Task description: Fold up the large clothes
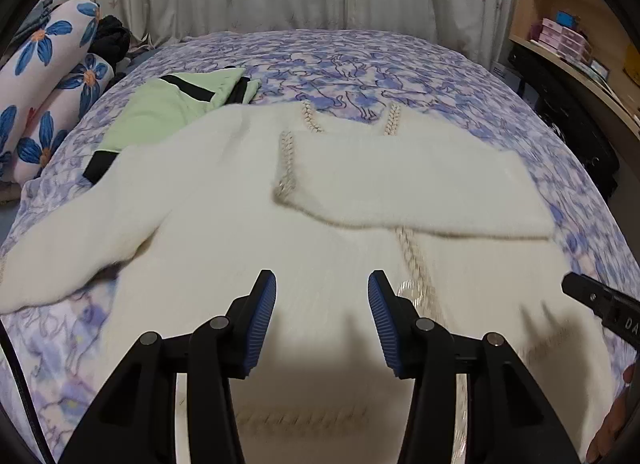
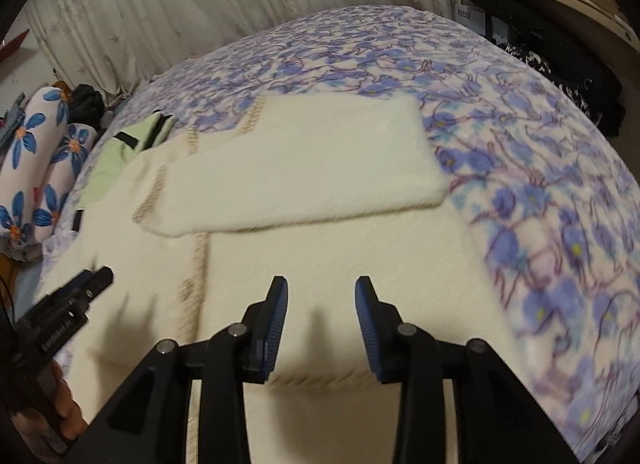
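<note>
Each hand-held gripper (image 1: 322,290) is black with ribbed blue pads (image 2: 279,312) (silver pivot screws, seemingly).

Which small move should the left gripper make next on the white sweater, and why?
Probably the left gripper, open and empty, should go to the left sleeve and fold it across the white sweater. The right sleeve already lies folded over the chest, while the left one sprawls out on the bedspread.

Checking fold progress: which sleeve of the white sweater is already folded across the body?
The right sleeve lies across the chest; the left sleeve sprawls outward.
</note>
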A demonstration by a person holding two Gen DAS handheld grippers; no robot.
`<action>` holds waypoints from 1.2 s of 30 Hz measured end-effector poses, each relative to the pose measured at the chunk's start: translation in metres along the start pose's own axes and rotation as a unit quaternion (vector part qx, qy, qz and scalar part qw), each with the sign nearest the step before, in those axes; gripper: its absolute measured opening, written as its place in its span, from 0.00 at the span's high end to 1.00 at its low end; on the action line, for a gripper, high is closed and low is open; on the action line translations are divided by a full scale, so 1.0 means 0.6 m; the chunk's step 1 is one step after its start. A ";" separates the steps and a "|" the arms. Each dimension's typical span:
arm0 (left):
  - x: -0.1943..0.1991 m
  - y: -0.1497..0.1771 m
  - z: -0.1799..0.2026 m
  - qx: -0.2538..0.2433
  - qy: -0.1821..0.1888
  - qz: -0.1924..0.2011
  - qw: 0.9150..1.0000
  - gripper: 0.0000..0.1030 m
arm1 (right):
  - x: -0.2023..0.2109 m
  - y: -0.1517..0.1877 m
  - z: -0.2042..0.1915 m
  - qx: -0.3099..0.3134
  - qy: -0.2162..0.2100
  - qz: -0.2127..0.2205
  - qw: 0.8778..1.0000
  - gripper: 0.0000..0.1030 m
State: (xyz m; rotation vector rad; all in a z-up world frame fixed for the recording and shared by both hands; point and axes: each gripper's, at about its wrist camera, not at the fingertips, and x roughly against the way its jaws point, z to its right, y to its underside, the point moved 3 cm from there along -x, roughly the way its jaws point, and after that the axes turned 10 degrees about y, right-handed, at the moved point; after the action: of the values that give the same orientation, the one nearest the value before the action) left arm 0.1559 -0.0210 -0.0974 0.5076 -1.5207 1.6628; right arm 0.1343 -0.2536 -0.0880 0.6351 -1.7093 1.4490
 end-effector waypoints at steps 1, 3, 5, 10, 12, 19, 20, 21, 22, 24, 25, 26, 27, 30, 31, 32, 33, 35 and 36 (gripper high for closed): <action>0.012 0.009 -0.003 -0.003 -0.003 0.001 1.000 0.55 | 0.008 0.008 -0.009 0.004 -0.001 -0.001 1.000 0.66; 0.029 0.022 -0.010 -0.004 -0.004 0.001 1.000 0.54 | 0.020 0.020 -0.022 0.009 -0.004 -0.001 1.000 0.66; 0.048 0.035 -0.019 -0.001 -0.002 0.001 1.000 0.54 | 0.028 0.030 -0.037 0.014 -0.011 -0.004 1.000 0.66; 0.096 0.061 -0.060 0.017 -0.008 0.009 1.000 0.51 | 0.046 0.051 -0.084 0.030 -0.023 -0.007 0.999 0.66; 0.115 0.068 -0.082 0.027 -0.009 0.013 1.000 0.50 | 0.054 0.055 -0.105 0.039 -0.027 -0.006 0.999 0.66; 0.177 0.087 -0.163 0.060 -0.024 0.035 0.997 0.45 | 0.091 0.060 -0.190 0.063 -0.051 0.016 0.997 0.66; 0.187 0.090 -0.177 0.064 -0.028 0.040 0.997 0.45 | 0.095 0.060 -0.202 0.068 -0.054 0.019 0.996 0.66; 0.195 0.094 -0.190 0.069 -0.030 0.043 0.996 0.44 | 0.100 0.062 -0.220 0.075 -0.056 0.023 0.995 0.66; 0.202 0.097 -0.201 0.073 -0.033 0.045 0.996 0.44 | 0.103 0.064 -0.232 0.080 -0.057 0.026 0.995 0.66; 0.216 0.103 -0.230 0.083 -0.039 0.050 0.994 0.44 | 0.108 0.068 -0.264 0.093 -0.064 0.029 0.993 0.66; 0.221 0.107 -0.246 0.090 -0.043 0.052 0.994 0.44 | 0.108 0.071 -0.276 0.098 -0.067 0.029 0.993 0.66; 0.223 0.109 -0.255 0.095 -0.044 0.053 0.993 0.44 | 0.109 0.073 -0.290 0.104 -0.071 0.029 0.992 0.66; 0.228 0.113 -0.274 0.104 -0.046 0.055 0.992 0.44 | 0.110 0.077 -0.308 0.112 -0.074 0.029 0.990 0.66; 0.231 0.122 -0.319 0.130 -0.050 0.056 0.989 0.44 | 0.108 0.086 -0.349 0.135 -0.081 0.029 0.987 0.66; 0.230 0.126 -0.340 0.142 -0.052 0.054 0.987 0.44 | 0.108 0.089 -0.364 0.143 -0.082 0.029 0.986 0.66; 0.228 0.130 -0.355 0.150 -0.054 0.053 0.986 0.44 | 0.106 0.091 -0.376 0.149 -0.083 0.029 0.985 0.66; 0.226 0.133 -0.371 0.160 -0.056 0.051 0.984 0.44 | 0.102 0.092 -0.390 0.155 -0.085 0.028 0.984 0.66; 0.219 0.138 -0.402 0.181 -0.054 0.048 0.981 0.44 | 0.093 0.092 -0.414 0.163 -0.089 0.023 0.982 0.66; 0.216 0.140 -0.417 0.190 -0.054 0.048 0.979 0.44 | 0.088 0.092 -0.427 0.168 -0.090 0.021 0.982 0.66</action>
State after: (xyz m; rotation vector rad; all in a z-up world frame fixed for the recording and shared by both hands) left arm 0.0696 0.2602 -0.1012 0.7463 -1.3205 2.0462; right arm 0.1242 0.0127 -0.0675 0.9390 -1.6324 1.7754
